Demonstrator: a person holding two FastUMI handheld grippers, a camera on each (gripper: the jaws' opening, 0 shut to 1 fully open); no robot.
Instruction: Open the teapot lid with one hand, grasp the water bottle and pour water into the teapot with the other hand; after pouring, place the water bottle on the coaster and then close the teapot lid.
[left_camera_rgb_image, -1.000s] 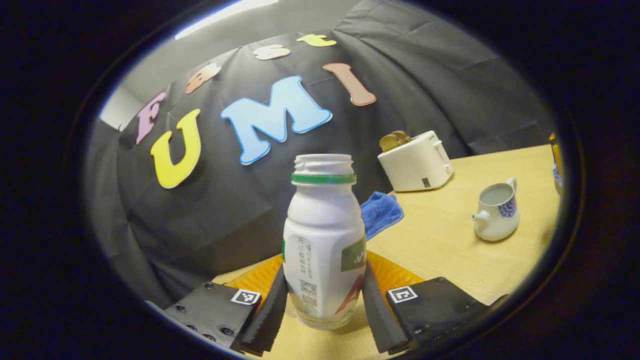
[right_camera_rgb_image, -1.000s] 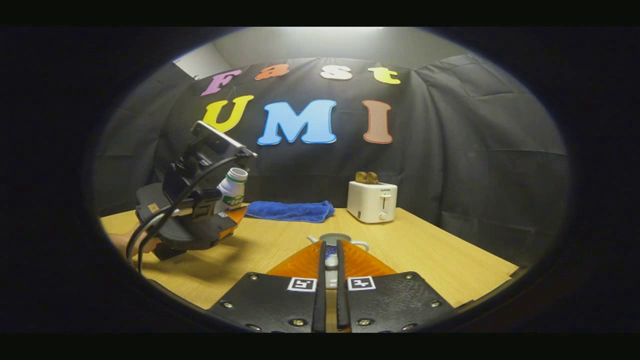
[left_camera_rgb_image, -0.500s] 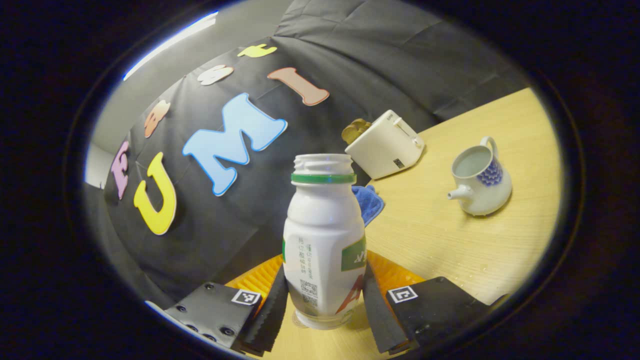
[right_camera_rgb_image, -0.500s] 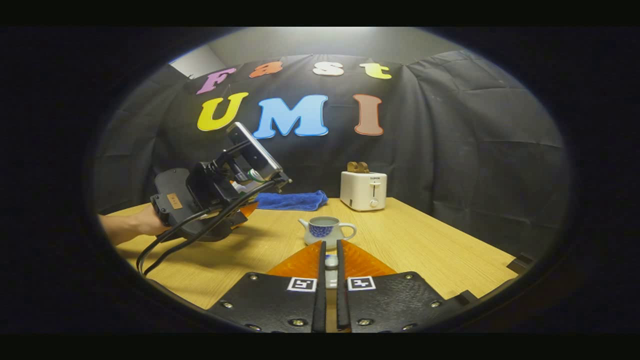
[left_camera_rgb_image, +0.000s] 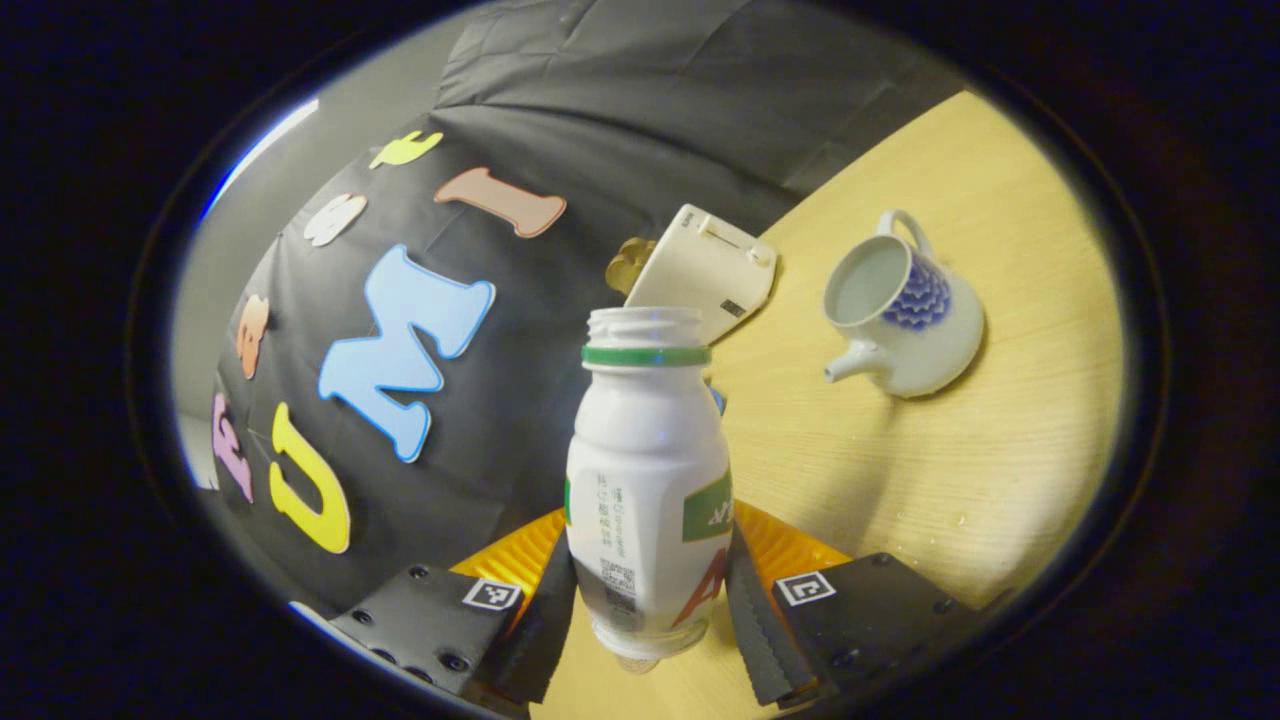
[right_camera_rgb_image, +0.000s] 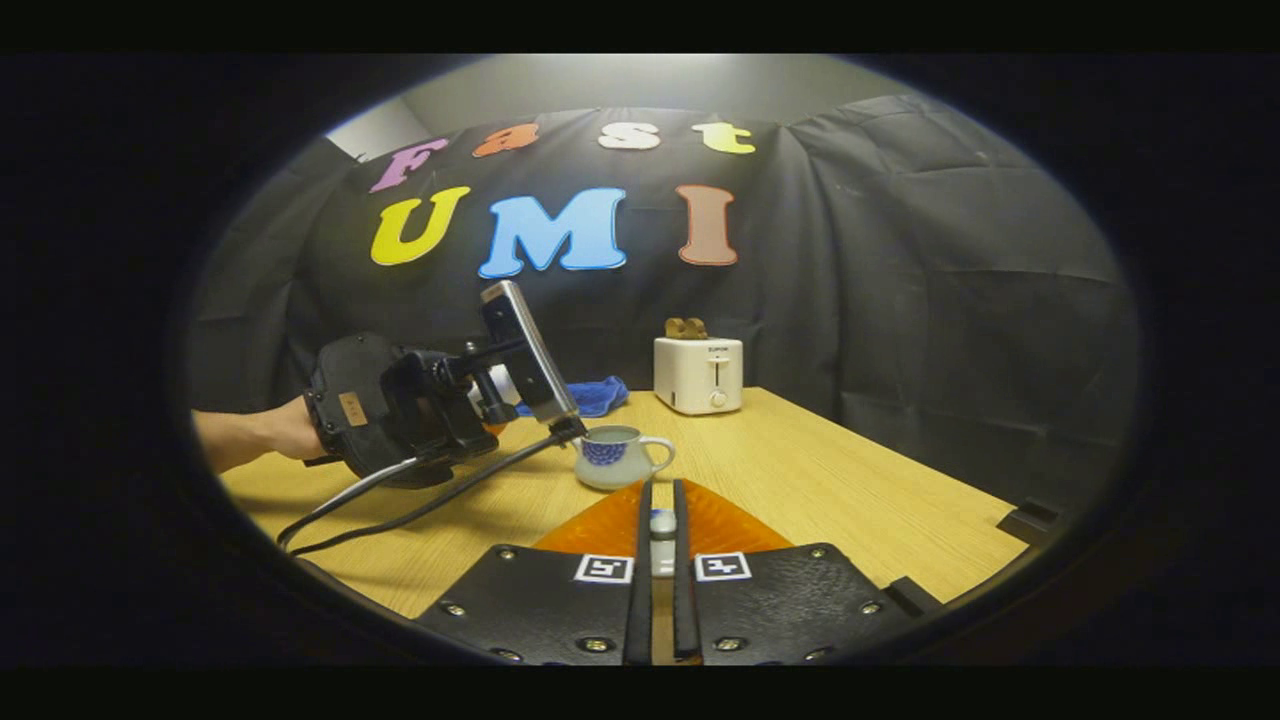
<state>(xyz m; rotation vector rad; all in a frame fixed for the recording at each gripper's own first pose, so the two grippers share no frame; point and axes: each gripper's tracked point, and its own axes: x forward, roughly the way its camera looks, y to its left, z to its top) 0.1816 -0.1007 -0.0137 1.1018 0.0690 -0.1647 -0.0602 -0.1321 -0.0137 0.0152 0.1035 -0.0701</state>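
Left gripper (left_camera_rgb_image: 650, 610) is clamped on the uncapped bottle (left_camera_rgb_image: 648, 470), tipped over the table short of the open teapot (left_camera_rgb_image: 900, 310), right gripper (right_camera_rgb_image: 660, 560) pinching the lid (right_camera_rgb_image: 661, 525), so tilting further now probably spills.

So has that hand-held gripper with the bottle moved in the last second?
Yes. In the right gripper view, the left hand-held gripper has travelled right, away from the table's left edge, to beside the teapot.

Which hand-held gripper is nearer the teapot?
Left. The left hand-held gripper, holding the water bottle, is right beside the teapot; the right hand-held gripper is farther back, holding the lid.
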